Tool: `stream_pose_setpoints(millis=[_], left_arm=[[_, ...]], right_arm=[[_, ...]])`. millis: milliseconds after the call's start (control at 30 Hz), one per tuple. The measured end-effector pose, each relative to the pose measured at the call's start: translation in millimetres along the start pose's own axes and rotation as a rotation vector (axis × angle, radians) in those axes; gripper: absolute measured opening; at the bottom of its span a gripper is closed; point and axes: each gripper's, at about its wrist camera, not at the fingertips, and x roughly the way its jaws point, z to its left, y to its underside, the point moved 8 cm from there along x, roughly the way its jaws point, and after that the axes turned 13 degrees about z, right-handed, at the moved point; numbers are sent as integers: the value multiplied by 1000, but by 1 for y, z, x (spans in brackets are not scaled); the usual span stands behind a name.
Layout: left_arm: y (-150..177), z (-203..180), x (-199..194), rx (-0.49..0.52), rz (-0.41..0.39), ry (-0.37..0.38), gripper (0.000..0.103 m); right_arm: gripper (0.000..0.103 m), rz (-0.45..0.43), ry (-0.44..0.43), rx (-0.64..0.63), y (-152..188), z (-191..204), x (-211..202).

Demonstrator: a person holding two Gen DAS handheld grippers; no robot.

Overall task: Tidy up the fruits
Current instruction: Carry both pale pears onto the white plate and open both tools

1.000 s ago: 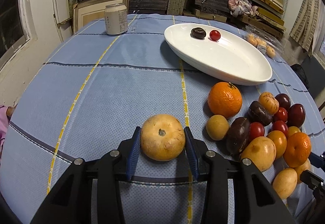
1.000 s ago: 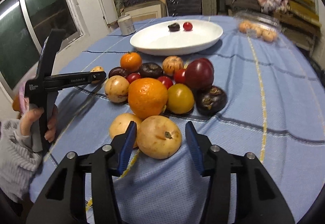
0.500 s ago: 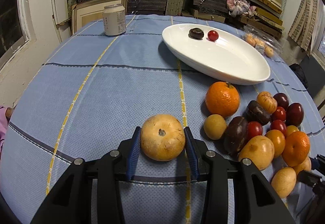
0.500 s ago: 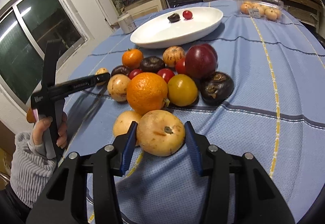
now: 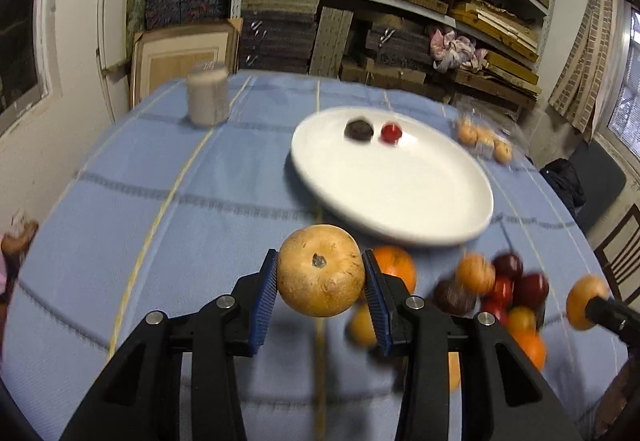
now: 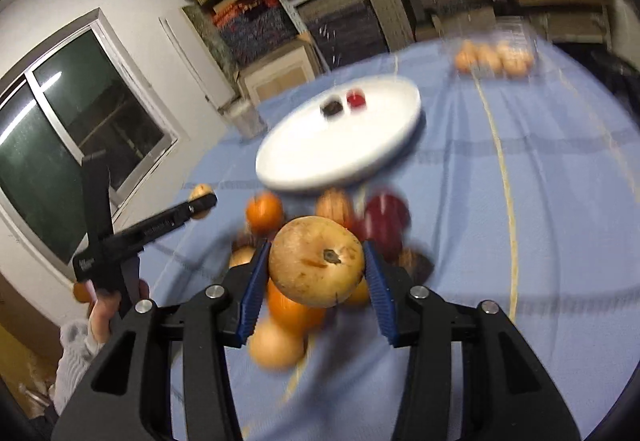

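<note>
Left tool (image 5: pixel 321 277): clenched on a tan round fruit (image 5: pixel 320 269), blue pads pressed to both its sides, and it's up off the table.
Right tool (image 6: pixel 316 268): grasping a second tan fruit (image 6: pixel 316 261), stem end facing the camera, clear of the cloth.
Fruit pile (image 5: pixel 496 293): oranges, dark red and brown fruits bunched together on the blue cloth, just below the near edge of the plate, all blurred.
White plate (image 5: pixel 400 185): sits beyond the pile, carrying a dark fruit (image 5: pixel 359 129) and a small red fruit (image 5: pixel 391 132) side by side near its far rim.
Table (image 5: pixel 160 201): draped in a blue cloth with yellow and dark stripes.
Can (image 5: pixel 208 95): upright at the far left of the table, well apart from the plate.
Clear pack of small orange fruits (image 6: pixel 496 57): at the far right, beyond the plate.
Person's hand (image 6: pixel 108 309): gripping the left tool's handle, grey sleeve below it.
</note>
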Motion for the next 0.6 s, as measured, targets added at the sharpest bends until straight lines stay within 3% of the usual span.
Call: stream_pose_setpoints(millis=[233,433,600], left_arm=[[-57,-33,39,36,16,-2,42],[-67,-40,74,60,57,7,43],[-62,-33,63,60,35,4,73]], right_arm=[[46,37,77,-4,-82,-3,60],[47,74,123,-3,-106,-18,103],[50,33,111,24,-104,-26,89]])
